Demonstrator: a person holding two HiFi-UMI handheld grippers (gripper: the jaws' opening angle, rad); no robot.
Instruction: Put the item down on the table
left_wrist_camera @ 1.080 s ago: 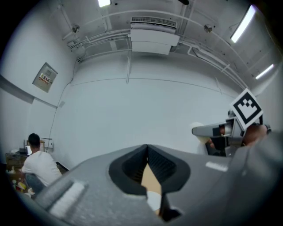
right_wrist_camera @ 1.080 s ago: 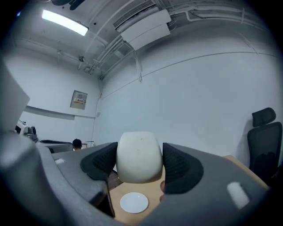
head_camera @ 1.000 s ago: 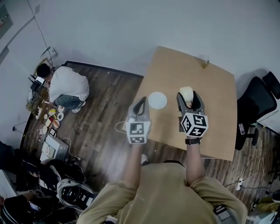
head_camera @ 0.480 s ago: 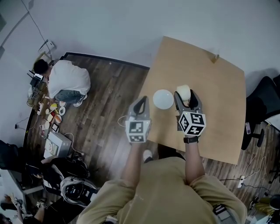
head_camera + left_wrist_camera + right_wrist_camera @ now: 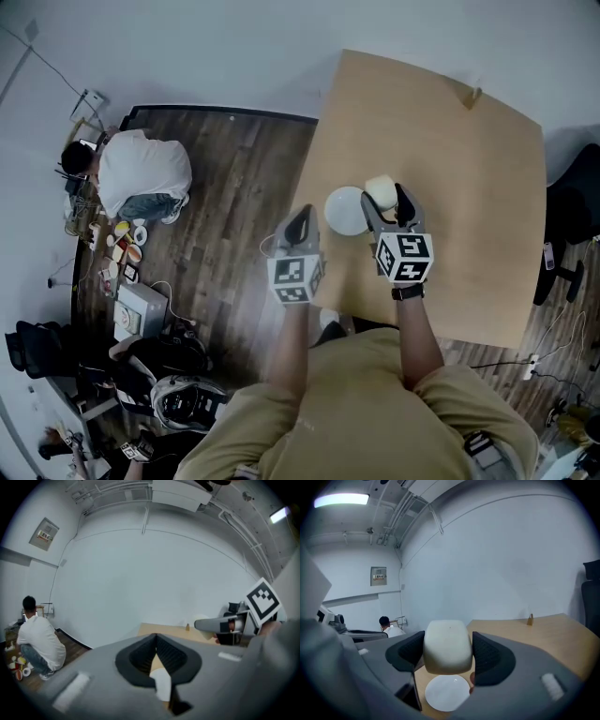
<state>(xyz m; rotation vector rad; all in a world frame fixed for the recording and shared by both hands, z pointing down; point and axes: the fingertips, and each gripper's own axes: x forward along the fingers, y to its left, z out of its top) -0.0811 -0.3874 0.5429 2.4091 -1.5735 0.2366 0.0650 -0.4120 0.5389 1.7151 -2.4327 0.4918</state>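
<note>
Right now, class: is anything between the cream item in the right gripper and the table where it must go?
Yes, partly. A white plate lies on the table just below and left of the cream item, which the right gripper holds. The bare table to the item's right looks free.

i see a cream item (image 5: 447, 646) between the black pads (image 5: 492, 656) of my grey right gripper (image 5: 384, 204). left gripper (image 5: 302, 220) grey too. cubes (image 5: 404, 258) have black-and-white square markers. plate (image 5: 342, 212) white, table (image 5: 450, 169) light tan wood, floor (image 5: 234, 197) dark brown planks, crouching person's shirt (image 5: 141, 169) white.
</note>
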